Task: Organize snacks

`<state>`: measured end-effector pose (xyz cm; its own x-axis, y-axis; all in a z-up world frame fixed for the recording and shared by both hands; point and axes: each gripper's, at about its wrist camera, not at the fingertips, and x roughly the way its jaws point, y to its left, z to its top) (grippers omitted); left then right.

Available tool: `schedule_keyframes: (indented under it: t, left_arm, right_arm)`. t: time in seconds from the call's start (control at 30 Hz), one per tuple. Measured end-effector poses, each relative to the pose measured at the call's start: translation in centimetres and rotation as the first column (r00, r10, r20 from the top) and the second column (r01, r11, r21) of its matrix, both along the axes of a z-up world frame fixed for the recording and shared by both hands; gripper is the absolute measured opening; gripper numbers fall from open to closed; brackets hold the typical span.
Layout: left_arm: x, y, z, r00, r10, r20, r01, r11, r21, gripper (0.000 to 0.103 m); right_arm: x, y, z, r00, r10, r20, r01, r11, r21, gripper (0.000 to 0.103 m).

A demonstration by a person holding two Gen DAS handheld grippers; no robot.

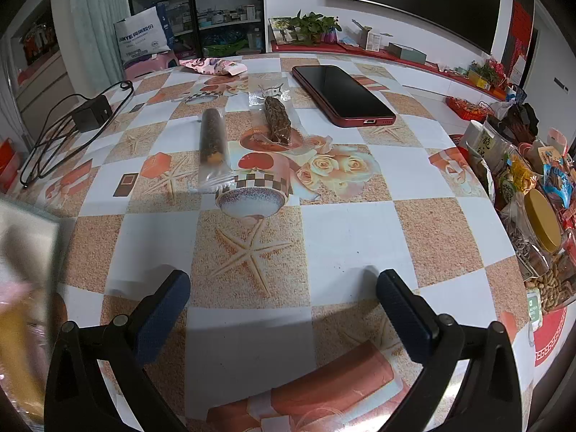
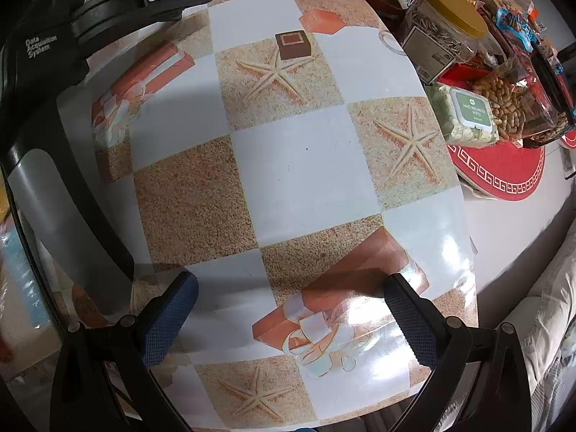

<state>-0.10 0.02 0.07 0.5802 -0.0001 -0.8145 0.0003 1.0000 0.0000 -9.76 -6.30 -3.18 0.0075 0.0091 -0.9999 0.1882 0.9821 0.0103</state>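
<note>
Two wrapped snacks lie on the patterned table in the left wrist view: a dark roll in clear wrap (image 1: pixel 213 136) and a brown chunky bar (image 1: pixel 277 120) to its right. A pink snack packet (image 1: pixel 212 66) lies at the far edge. My left gripper (image 1: pixel 283 297) is open and empty, well short of the snacks. My right gripper (image 2: pixel 291 300) is open and empty above bare tablecloth. The body of the left gripper (image 2: pixel 54 82) shows at the left of the right wrist view.
A red phone (image 1: pixel 342 93) lies far right of the snacks. A charger with cable (image 1: pixel 86 113) lies at the left. A pile of snacks with a yellow-lidded jar (image 2: pixel 446 25), peanuts (image 2: pixel 504 100) and wipes (image 2: pixel 468 115) fills the right side on a red mat (image 2: pixel 500 176). A blurred object (image 1: pixel 25 288) is at the left edge.
</note>
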Motion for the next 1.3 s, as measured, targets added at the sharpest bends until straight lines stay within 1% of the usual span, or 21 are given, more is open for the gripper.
schedule_keyframes:
  t: [0.17,0.23,0.33,0.4,0.53,0.63,0.73,0.87,1.07,1.2,1.3]
  left_arm:
    - [0.0,0.0,-0.1,1.000,0.000,0.000,0.000,1.000,0.000,0.103]
    - [0.0,0.0,0.0,1.000,0.000,0.000,0.000,1.000,0.000,0.103]
    - [0.0,-0.1,-0.1,1.000,0.000,0.000,0.000,1.000,0.000,0.103]
    - [0.0,-0.1,0.0,1.000,0.000,0.000,0.000,1.000,0.000,0.103]
    - [0.0,-0.1,-0.1,1.000,0.000,0.000,0.000,1.000,0.000,0.103]
    - [0.0,-0.1,-0.1,1.000,0.000,0.000,0.000,1.000,0.000,0.103]
    - [0.0,-0.1,-0.1,1.000,0.000,0.000,0.000,1.000,0.000,0.103]
    - [0.0,0.0,-0.1,1.000,0.000,0.000,0.000,1.000,0.000,0.103]
    - [0.0,0.0,-0.1,1.000,0.000,0.000,0.000,1.000,0.000,0.103]
    - [0.0,0.0,-0.1,1.000,0.000,0.000,0.000,1.000,0.000,0.103]
    - [0.0,0.0,-0.1,1.000,0.000,0.000,0.000,1.000,0.000,0.103]
  right_arm:
    - [-0.4,-0.4,-0.7,1.000,0.002,-0.021,-0.001,1.000,0.013,0.103]
    - [-0.5,0.0,-0.5,0.998,0.013,-0.059,-0.011,0.999,0.033,0.103]
    - [-0.7,0.1,-0.5,0.997,0.014,-0.074,-0.012,0.999,0.034,0.103]
    - [-0.5,0.1,-0.5,0.997,0.007,-0.074,-0.006,1.000,0.017,0.103]
    - [-0.3,0.2,-0.5,0.994,0.010,-0.106,-0.011,1.000,-0.009,0.103]
    - [0.0,0.2,-0.4,0.996,0.008,-0.090,-0.006,1.000,0.016,0.103]
    - [-0.1,0.1,-0.3,0.997,0.002,-0.073,-0.001,1.000,0.021,0.103]
    - [0.2,0.3,-0.2,0.997,-0.005,-0.082,0.006,1.000,0.019,0.103]
    - [0.3,0.5,-0.1,0.997,-0.007,-0.072,0.010,0.999,0.037,0.103]
    - [0.5,0.4,-0.1,0.998,-0.008,-0.064,0.013,0.997,0.079,0.103]
    - [0.6,0.3,0.0,0.998,-0.011,-0.057,0.014,0.998,0.067,0.103]
